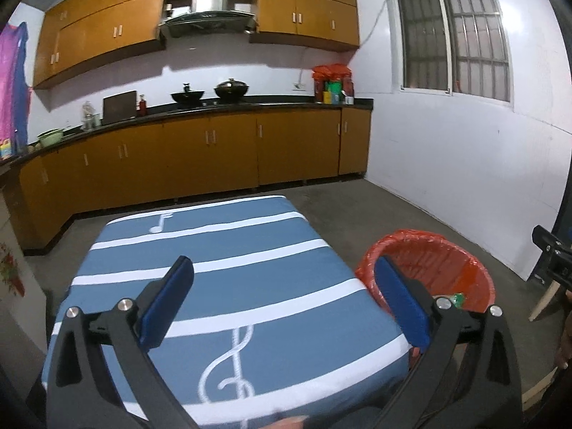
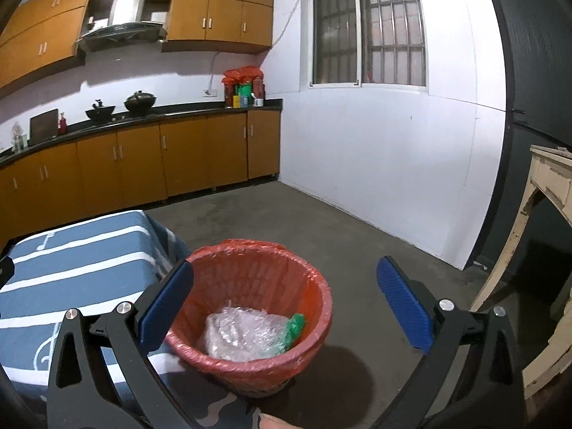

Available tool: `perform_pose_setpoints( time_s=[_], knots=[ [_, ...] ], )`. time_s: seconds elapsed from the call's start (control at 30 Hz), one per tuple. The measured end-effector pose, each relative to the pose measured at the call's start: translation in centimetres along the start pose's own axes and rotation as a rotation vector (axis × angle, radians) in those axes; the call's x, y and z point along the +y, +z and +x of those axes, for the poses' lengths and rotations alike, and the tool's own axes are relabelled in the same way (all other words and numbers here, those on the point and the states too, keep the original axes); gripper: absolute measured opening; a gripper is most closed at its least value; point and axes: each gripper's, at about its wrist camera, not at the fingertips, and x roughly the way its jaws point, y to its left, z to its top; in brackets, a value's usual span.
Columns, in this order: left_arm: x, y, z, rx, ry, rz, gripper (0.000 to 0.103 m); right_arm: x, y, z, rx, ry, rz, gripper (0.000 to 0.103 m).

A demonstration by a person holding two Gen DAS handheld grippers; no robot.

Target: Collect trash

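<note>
We judge the collecting nearly finished: the table (image 1: 221, 286), filling the lower centre of the left view, shows no trash on its striped cloth. The red-lined bin (image 2: 250, 357), lower centre of the right view, holds crumpled clear plastic (image 2: 239, 336) and a green scrap (image 2: 295, 325). Both the left gripper (image 1: 282, 293) and the right gripper (image 2: 282, 296) gape wide, empty. We'd scan the concrete floor (image 2: 321, 221) and keep clear of the bin's rim.

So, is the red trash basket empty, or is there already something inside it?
Not empty. The trash basket holds crumpled clear plastic and a green wrapper at its bottom, well below the rim.
</note>
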Motion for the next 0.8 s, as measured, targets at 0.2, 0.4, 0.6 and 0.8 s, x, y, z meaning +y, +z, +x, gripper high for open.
perform_pose_setpoints(
  time_s=[0.2,0.4,0.6,0.8],
  knots=[
    [1.3,-0.9,-2.3,-0.007,0.043,-0.016,0.099,1.5,-0.5,-2.2,-0.015,0.048,-0.026,0.101],
    [1.6,-2.1,-4.6,-0.016,0.063,-0.009,0.099,3.4,-1.4,-3.9,-0.02,0.089,-0.071,0.101],
    [1.7,-3.1,-6.6,-0.043,0.071,-0.006,0.099,4.8,-2.6,-5.2,-0.006,0.126,-0.097,0.101],
    [2.0,-3.7,-7.6,-0.039,0.088,-0.02,0.099,5.8,-3.5,-6.3,0.006,0.149,-0.11,0.101]
  ],
)
